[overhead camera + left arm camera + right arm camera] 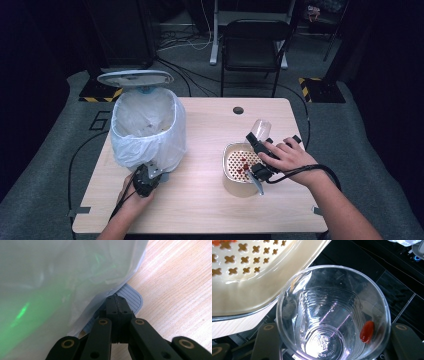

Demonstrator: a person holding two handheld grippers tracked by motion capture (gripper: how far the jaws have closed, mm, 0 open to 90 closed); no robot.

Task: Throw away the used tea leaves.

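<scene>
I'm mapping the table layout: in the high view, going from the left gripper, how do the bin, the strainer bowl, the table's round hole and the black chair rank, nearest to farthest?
From the left gripper:
1. Bin, right beside it, table's left side.
2. Strainer bowl, to the right.
3. Round hole, far edge of the table.
4. Black chair, on the floor beyond the table.

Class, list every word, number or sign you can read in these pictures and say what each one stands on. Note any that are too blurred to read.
"6": a large outlined numeral on the grey floor mat, left of the table, partly cut off by the bin.
Embossed lettering on the bottom of the clear cup: too small and blurred to read.
Yellow-and-black hazard stripes on the floor plates: a sign, no words.
</scene>
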